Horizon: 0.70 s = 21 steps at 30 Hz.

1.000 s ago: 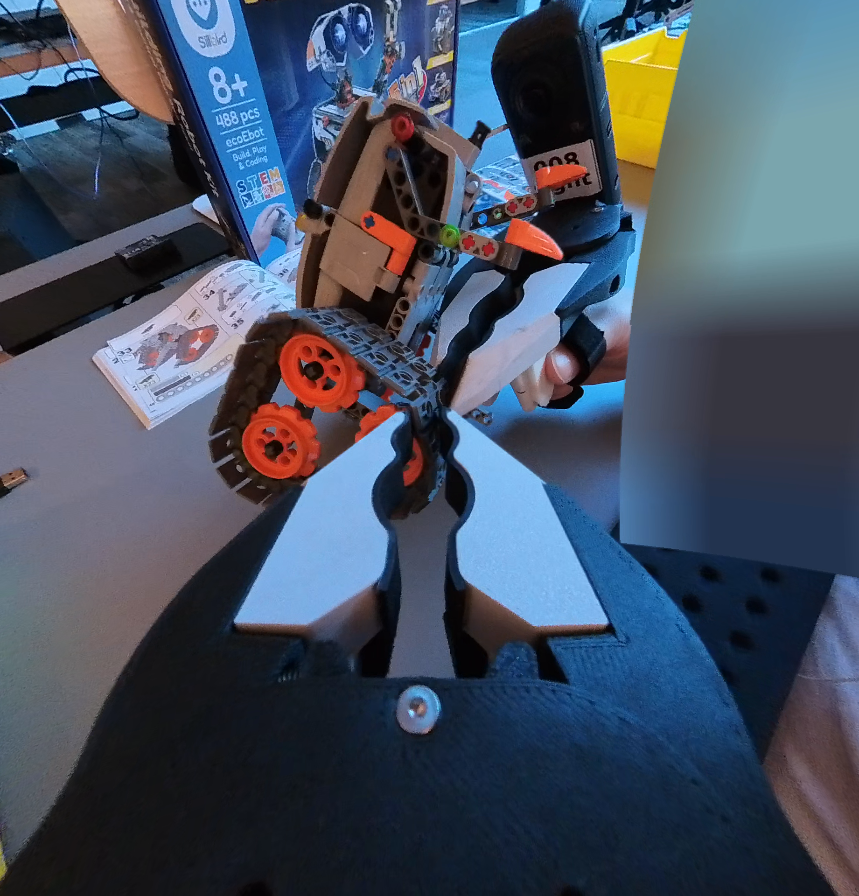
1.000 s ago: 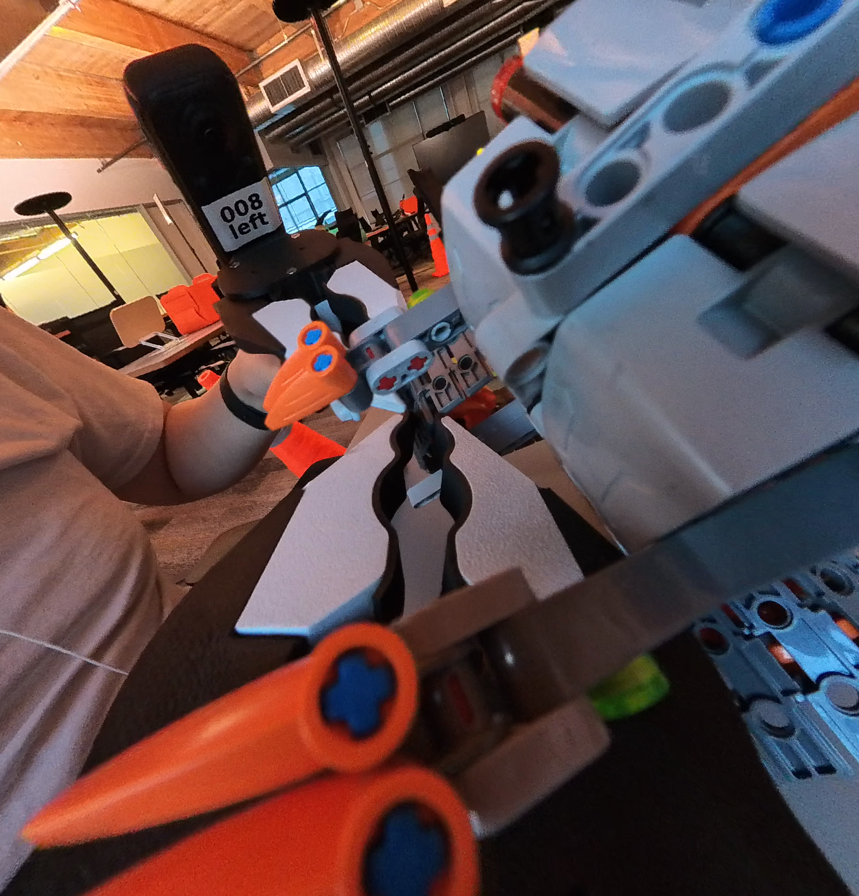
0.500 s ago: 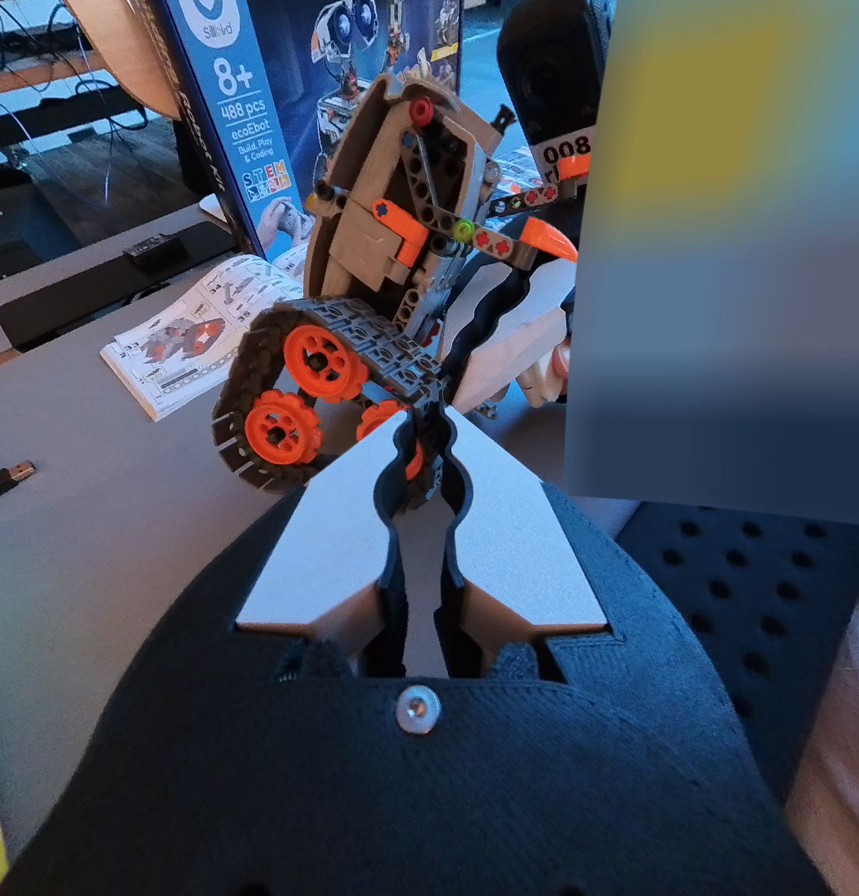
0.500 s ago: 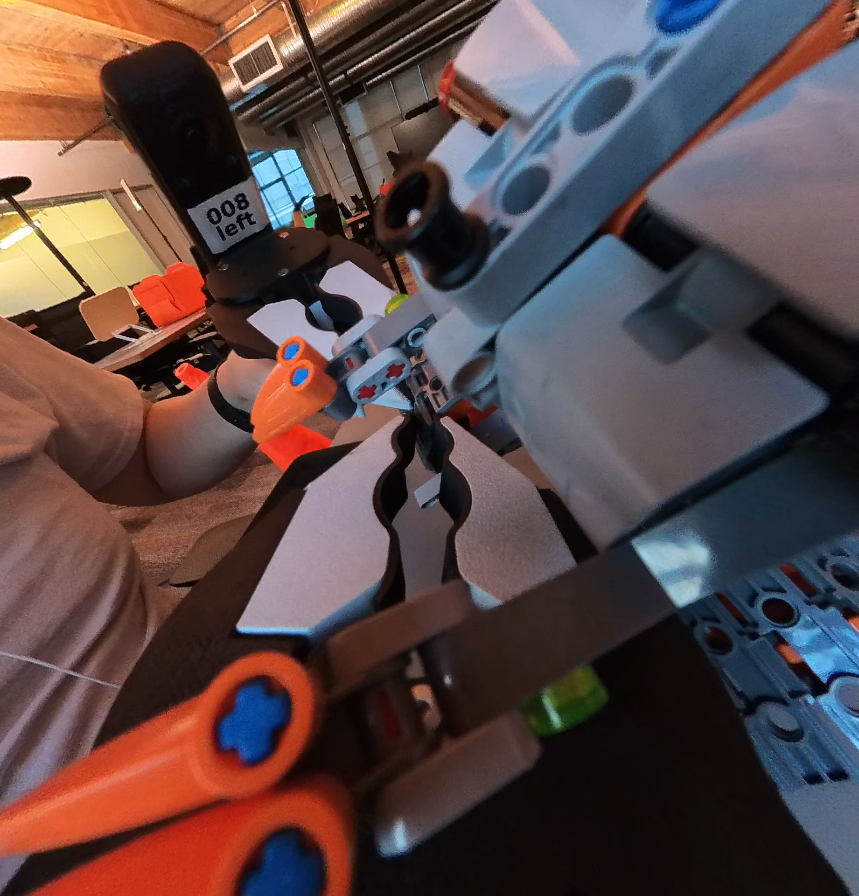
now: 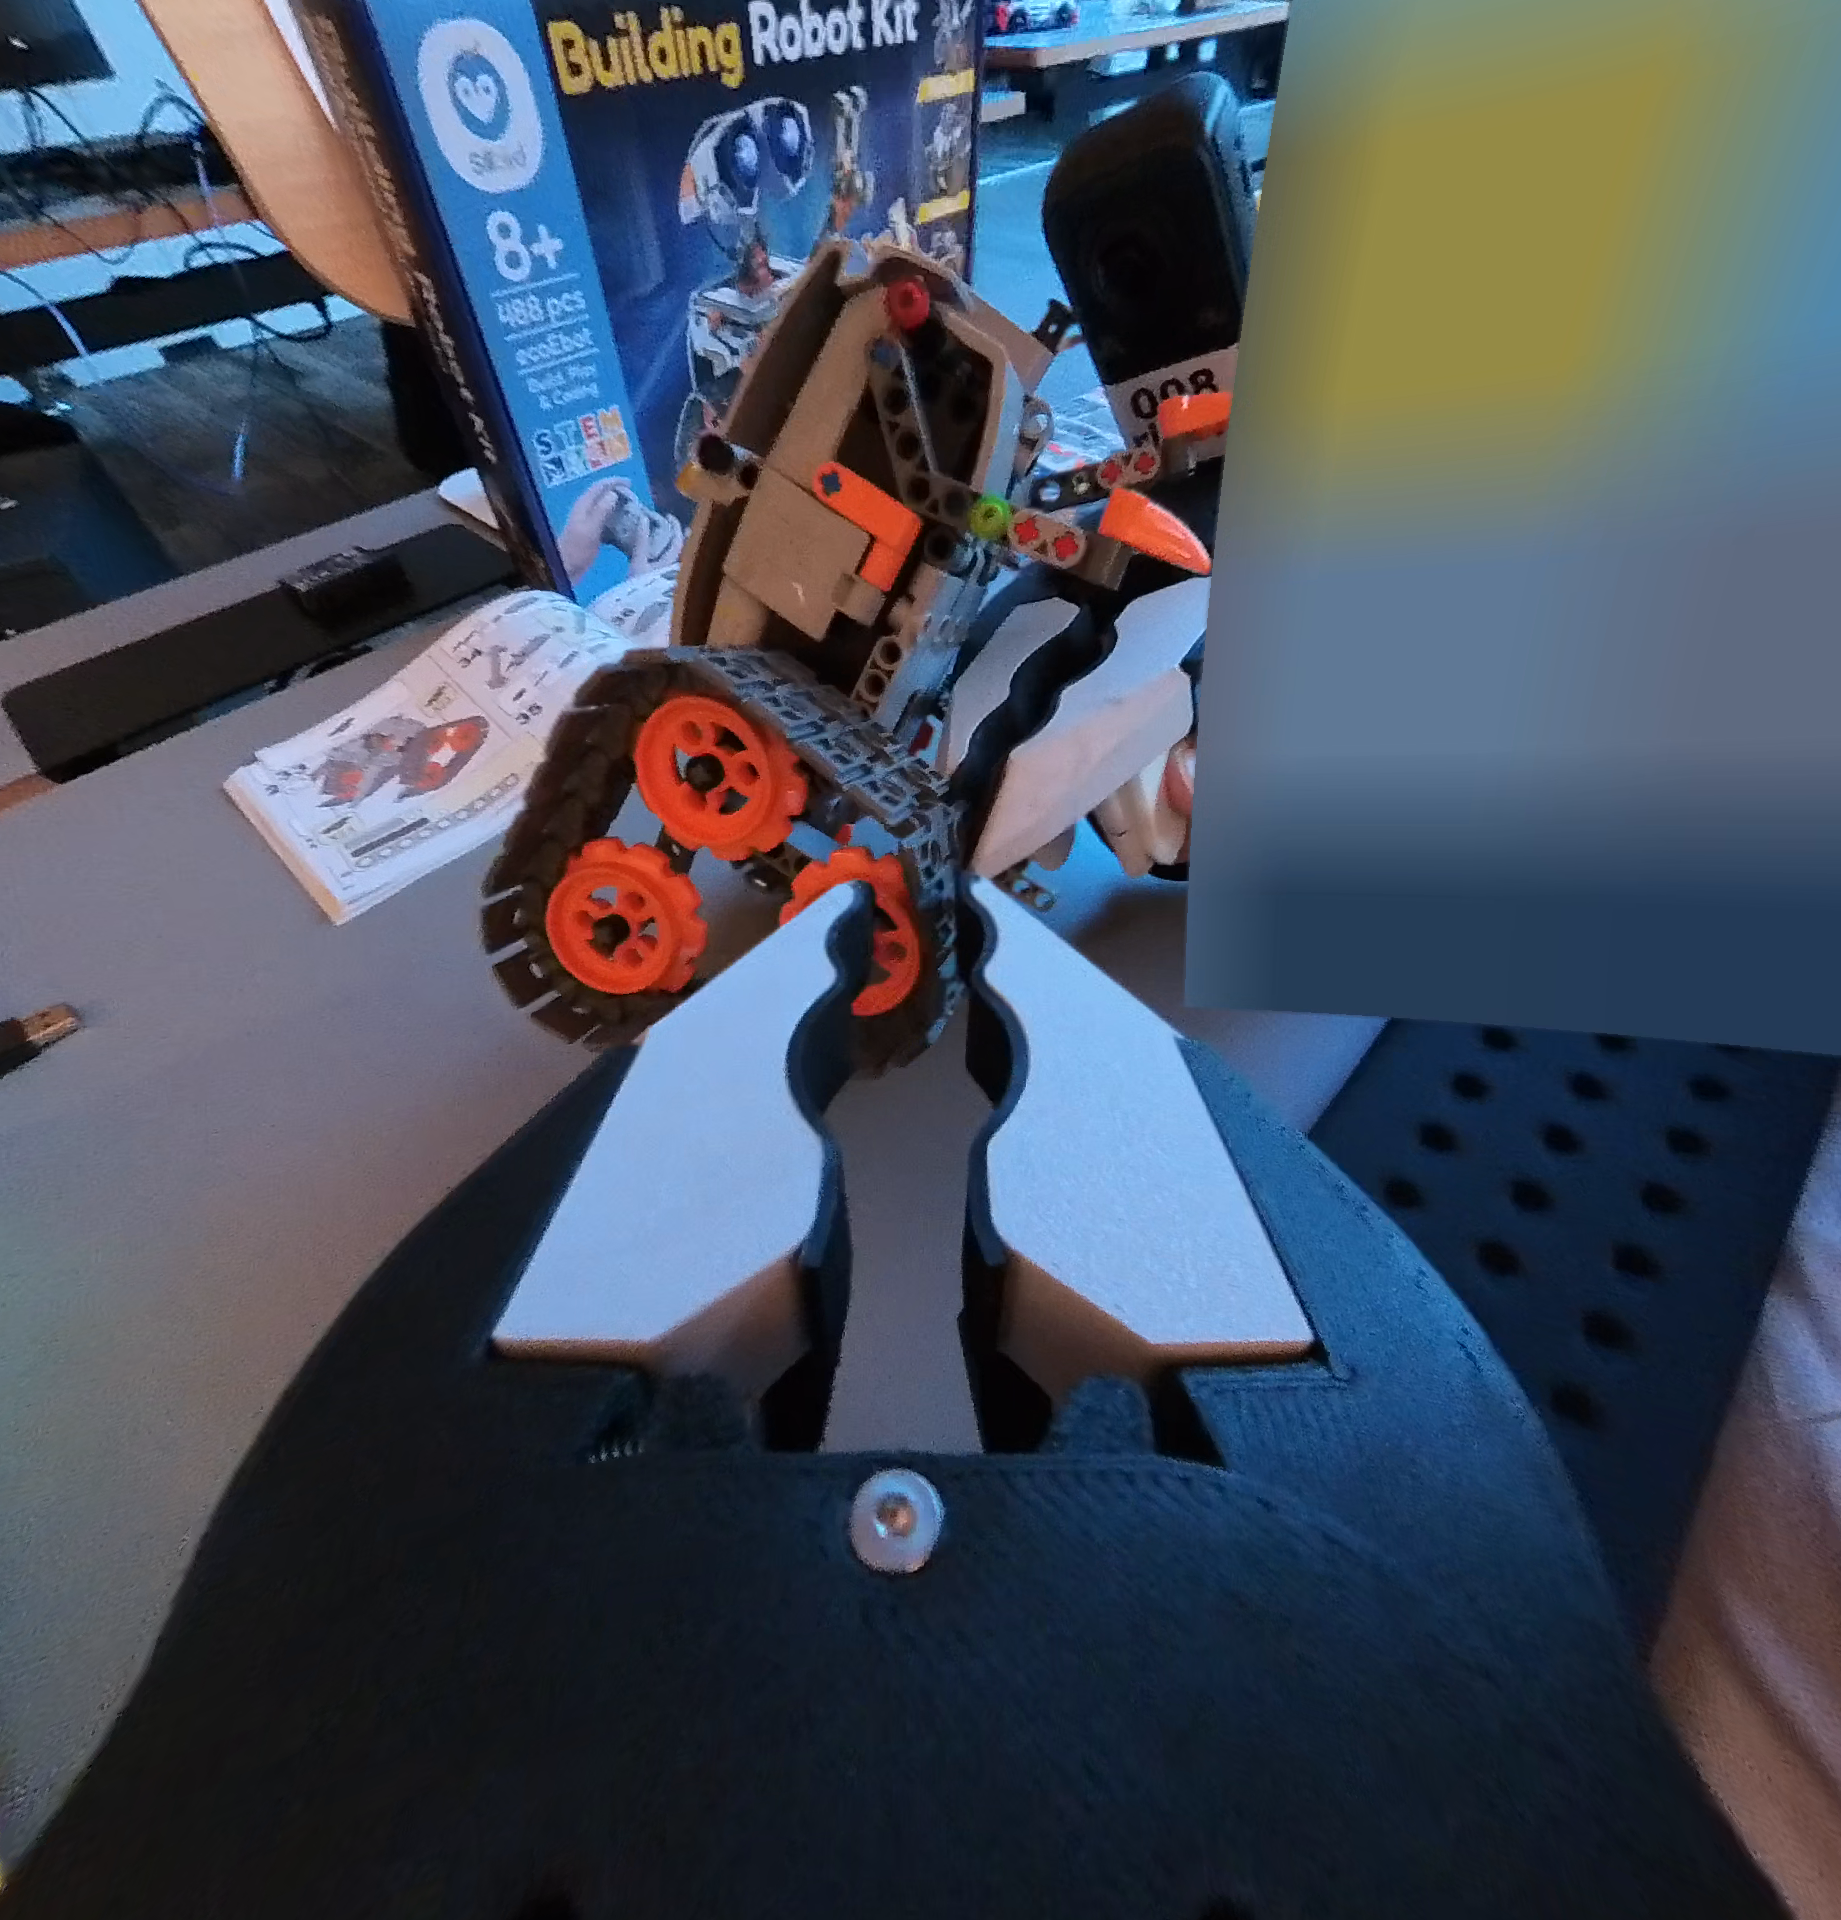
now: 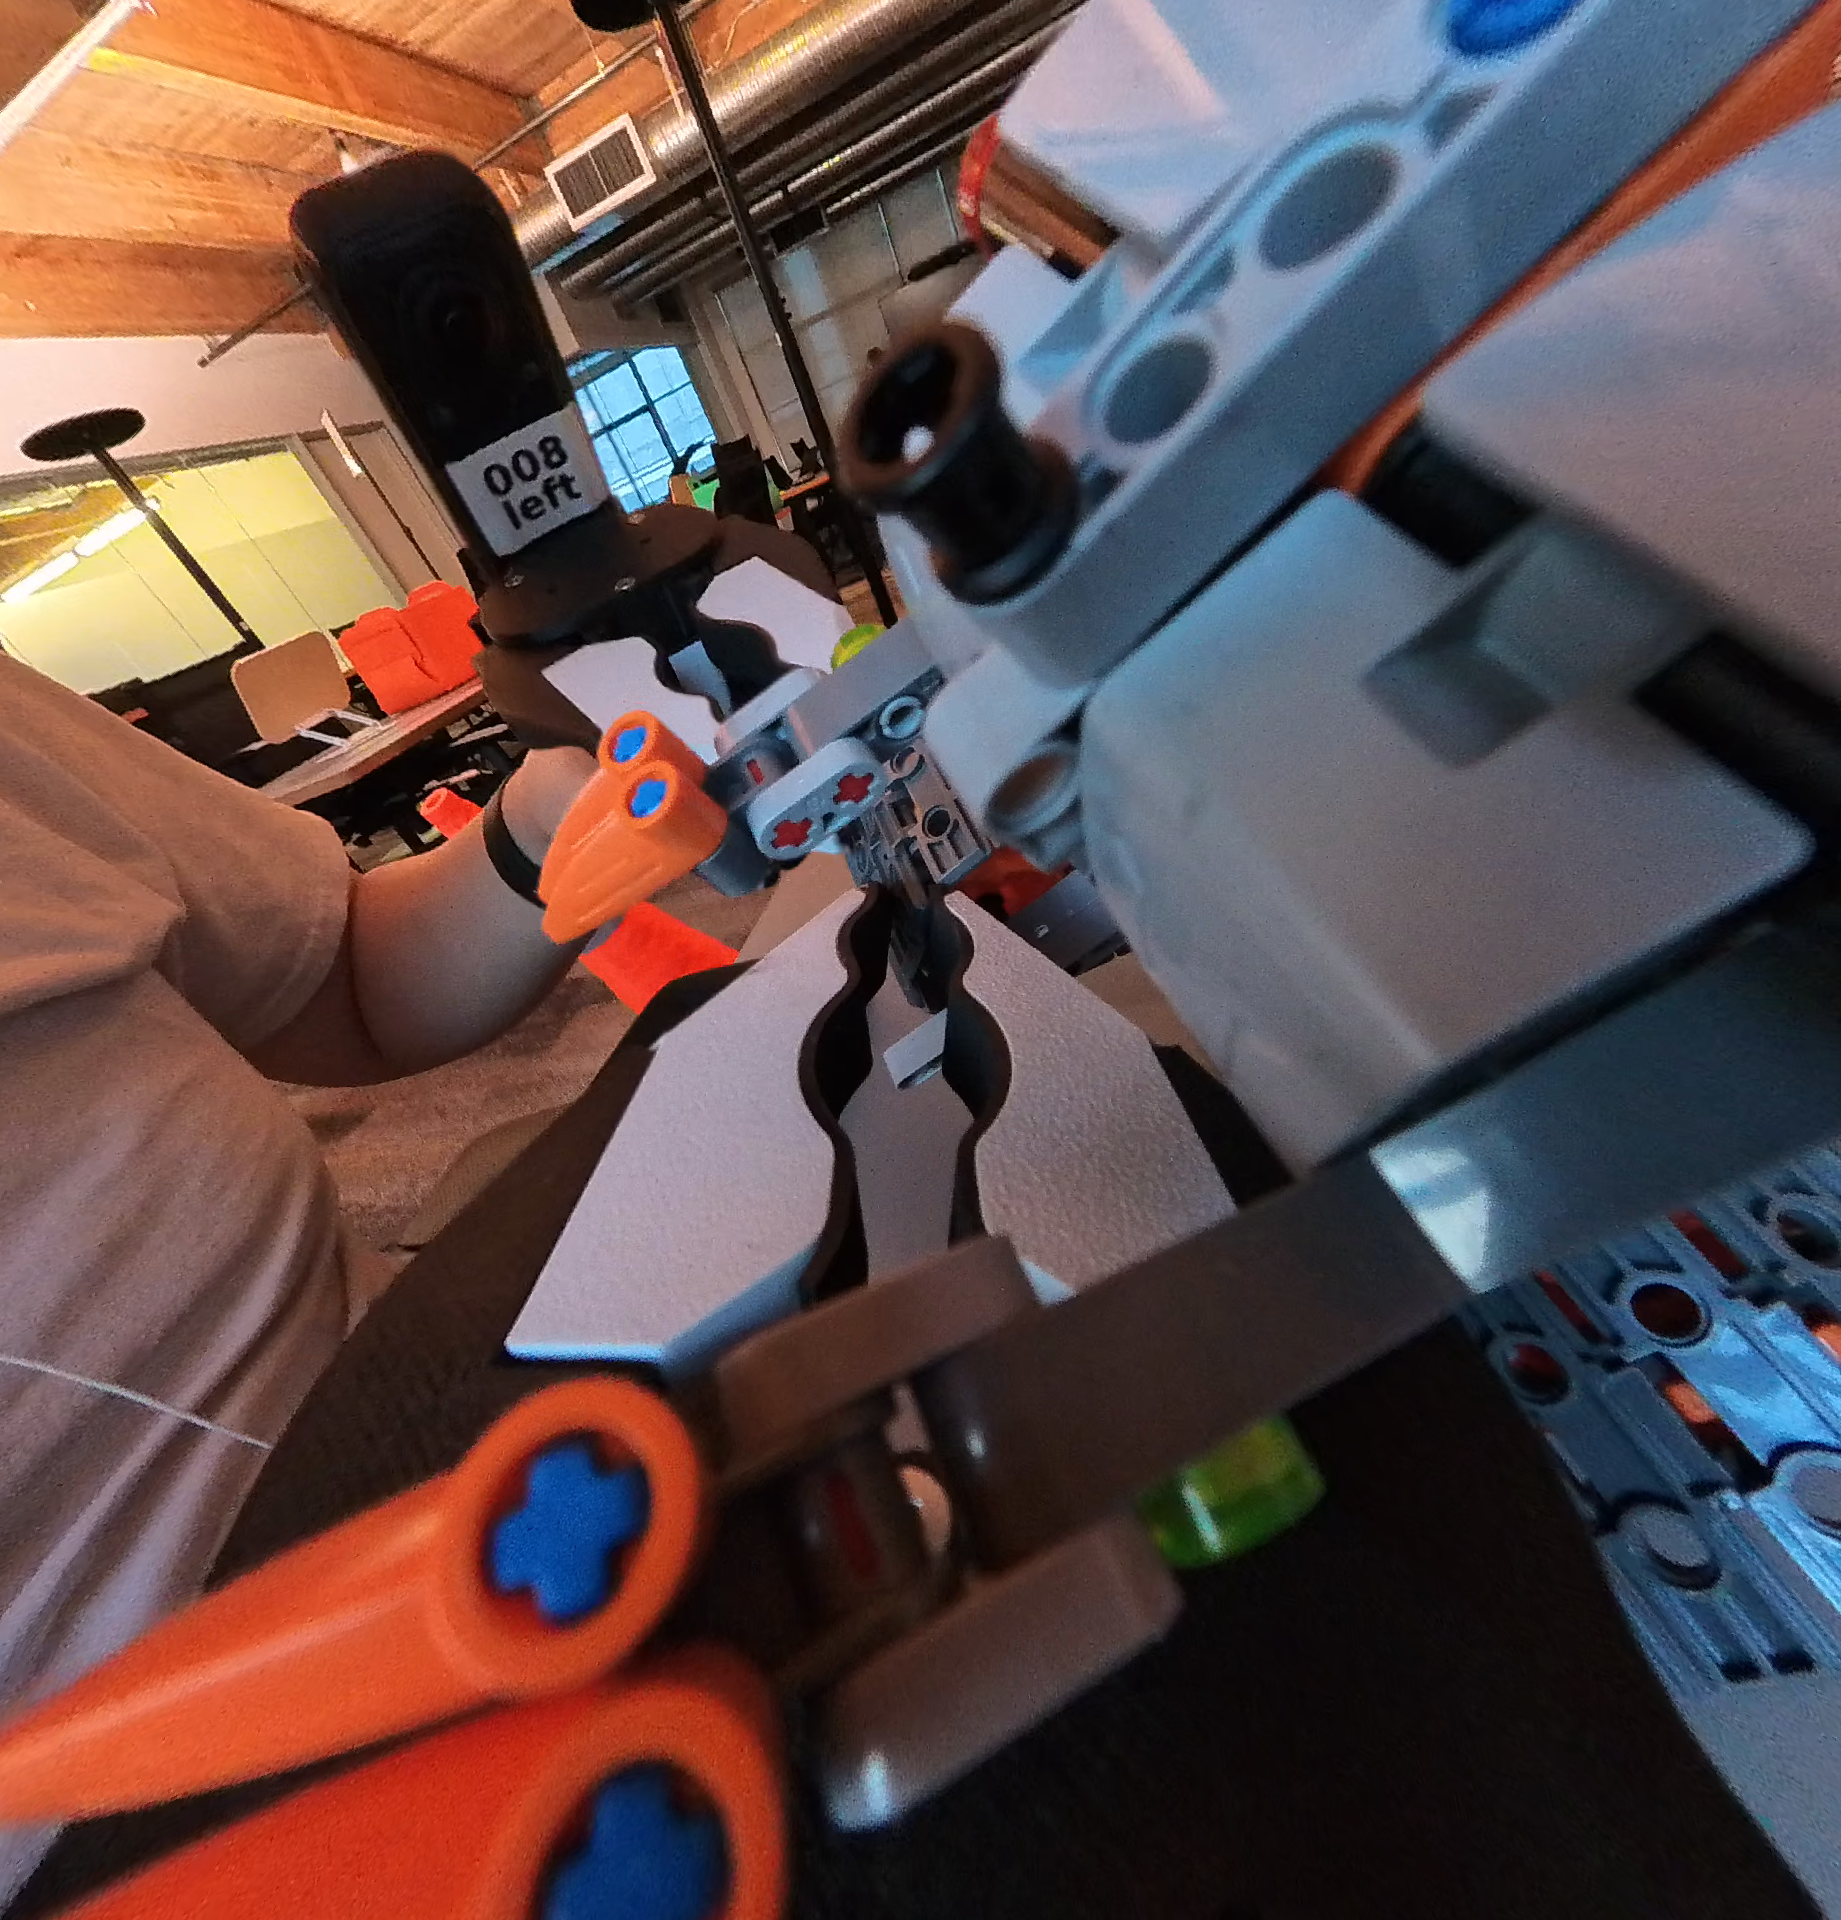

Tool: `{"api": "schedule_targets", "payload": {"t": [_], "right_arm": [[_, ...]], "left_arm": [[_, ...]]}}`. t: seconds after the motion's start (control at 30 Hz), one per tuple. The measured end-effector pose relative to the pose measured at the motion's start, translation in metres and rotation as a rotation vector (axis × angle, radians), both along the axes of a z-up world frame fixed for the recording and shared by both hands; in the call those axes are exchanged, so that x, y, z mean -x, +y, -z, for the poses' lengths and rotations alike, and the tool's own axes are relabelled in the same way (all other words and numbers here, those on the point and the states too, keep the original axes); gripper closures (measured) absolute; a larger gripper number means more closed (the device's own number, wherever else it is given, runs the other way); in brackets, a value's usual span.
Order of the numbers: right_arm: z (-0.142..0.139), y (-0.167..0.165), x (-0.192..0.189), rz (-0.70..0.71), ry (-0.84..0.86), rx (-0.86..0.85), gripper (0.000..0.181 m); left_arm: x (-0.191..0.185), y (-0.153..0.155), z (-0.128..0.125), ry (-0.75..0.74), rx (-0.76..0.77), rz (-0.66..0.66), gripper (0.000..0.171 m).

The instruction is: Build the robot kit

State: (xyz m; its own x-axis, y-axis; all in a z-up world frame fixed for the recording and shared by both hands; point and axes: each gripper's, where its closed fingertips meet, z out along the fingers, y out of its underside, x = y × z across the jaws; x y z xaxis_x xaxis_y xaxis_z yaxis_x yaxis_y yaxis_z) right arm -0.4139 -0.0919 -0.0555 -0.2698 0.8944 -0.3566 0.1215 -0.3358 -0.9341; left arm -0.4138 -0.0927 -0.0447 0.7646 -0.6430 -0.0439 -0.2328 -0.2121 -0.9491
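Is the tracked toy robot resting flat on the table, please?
No, the tracked toy robot is tilted up off the grey table, its track end clamped by the left hand-held gripper.

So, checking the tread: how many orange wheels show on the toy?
3: upper wheel, lower-left wheel, and one partly hidden behind the left gripper. The far side may hide more.

Dim bluish light in the left wrist view; right wrist view brighter, near parts blurred, edges warped.
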Motion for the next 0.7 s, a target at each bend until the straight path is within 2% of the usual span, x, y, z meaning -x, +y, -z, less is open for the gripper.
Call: {"api": "schedule_targets", "payload": {"t": [0.03,0.2,0.4,0.7], "right_arm": [[0.001,-0.001,0.000,0.000,-0.004,-0.006,0.176],[0.003,-0.001,0.001,0.003,-0.015,-0.022,0.175],[0.007,0.000,0.004,0.023,-0.036,-0.041,0.176],[0.011,0.000,0.005,0.036,-0.056,-0.042,0.176]], "left_arm": [[-0.001,0.000,0.001,-0.004,0.009,0.010,0.164],[-0.004,0.002,0.010,0.066,0.006,0.022,0.164],[0.000,-0.001,0.013,0.016,0.042,0.004,0.166],[0.003,-0.002,0.020,0.021,0.031,-0.034,0.166]]}}
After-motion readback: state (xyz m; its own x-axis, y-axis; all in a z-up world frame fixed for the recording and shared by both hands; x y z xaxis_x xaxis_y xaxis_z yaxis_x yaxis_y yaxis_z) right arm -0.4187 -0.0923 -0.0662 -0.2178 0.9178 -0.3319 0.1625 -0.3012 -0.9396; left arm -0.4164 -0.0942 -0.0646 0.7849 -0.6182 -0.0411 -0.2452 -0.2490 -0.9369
